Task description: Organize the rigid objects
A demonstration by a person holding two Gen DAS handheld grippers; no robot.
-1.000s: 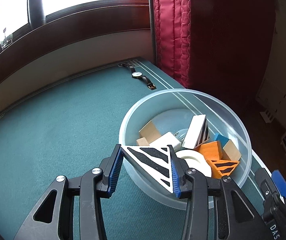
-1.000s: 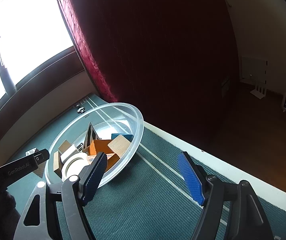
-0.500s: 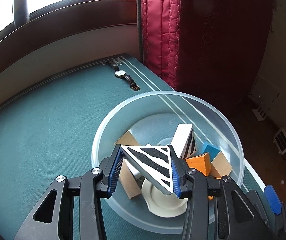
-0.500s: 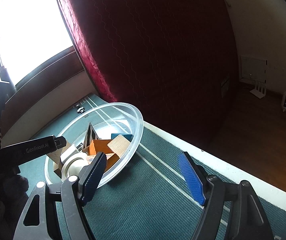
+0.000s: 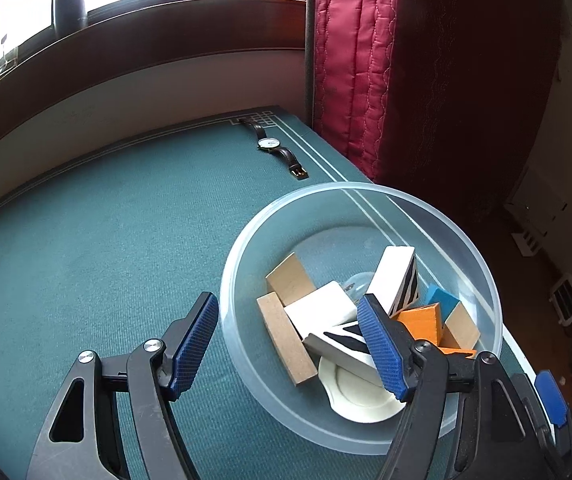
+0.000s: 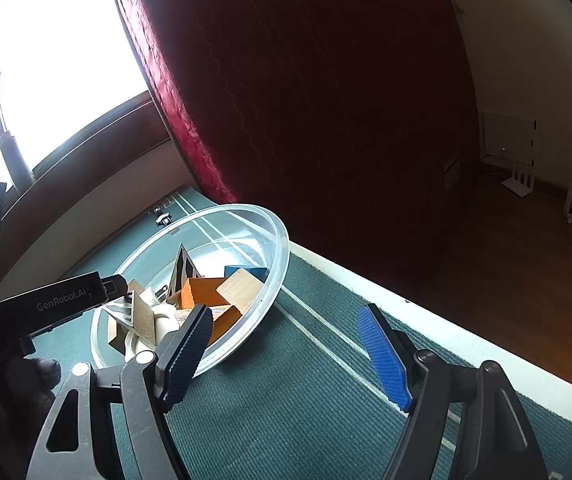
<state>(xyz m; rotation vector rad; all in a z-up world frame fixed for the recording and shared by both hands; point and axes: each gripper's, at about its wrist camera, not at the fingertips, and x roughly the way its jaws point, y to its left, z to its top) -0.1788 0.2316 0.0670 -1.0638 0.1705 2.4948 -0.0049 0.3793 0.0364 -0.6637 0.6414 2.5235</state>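
Dropped from the just-opened left gripper (image 5: 290, 344), striped wedge (image 5: 342, 342) lies in bowl (image 5: 482, 268); right gripper (image 6: 286, 354) gapes empty.

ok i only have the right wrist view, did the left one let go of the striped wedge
Observer: Yes. The left gripper has just been opening its jaws and grips nothing; the striped wedge lies in the bowl.
Operator: whats it resting on
Observer: It leans on a white dish and a white block.
Operator: anything else out on the table
Observer: A wristwatch lies near the far corner of the green cloth.
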